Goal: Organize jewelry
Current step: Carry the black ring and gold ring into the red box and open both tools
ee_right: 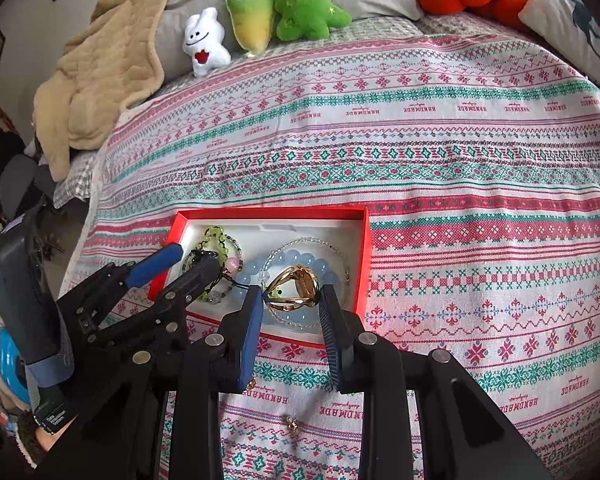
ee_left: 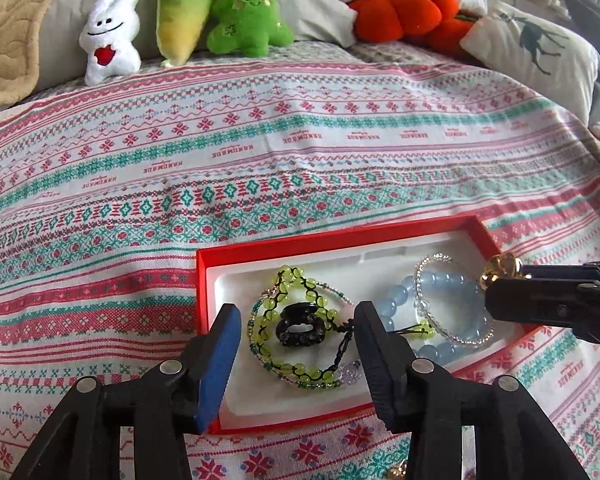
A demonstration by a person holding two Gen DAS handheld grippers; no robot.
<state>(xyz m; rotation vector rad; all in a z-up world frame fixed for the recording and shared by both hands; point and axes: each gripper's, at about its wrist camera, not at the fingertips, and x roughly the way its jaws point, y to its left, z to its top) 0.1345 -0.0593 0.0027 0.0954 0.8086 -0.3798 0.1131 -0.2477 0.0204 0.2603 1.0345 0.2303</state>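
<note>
Jewelry in red box [ee_right: 364, 256] on patterned bedspread [ee_right: 460, 152]: green bead bracelet [ee_left: 295, 332], black ring [ee_left: 297, 326], blue bead bracelet [ee_left: 432, 292]. Right gripper [ee_right: 291, 300] clamps gold ring [ee_right: 293, 288] above the box. Left gripper [ee_left: 297, 344]: jaws apart, empty, over the box's left end.

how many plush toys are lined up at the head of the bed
4: a white bunny on the left, a green-yellow radish beside it, a green tree next, and an orange pumpkin to the right. Others may be out of view.

A home bedroom: patterned bedspread [ee_left: 300, 152], pillows [ee_left: 536, 52], plush toys [ee_left: 243, 12].
</note>
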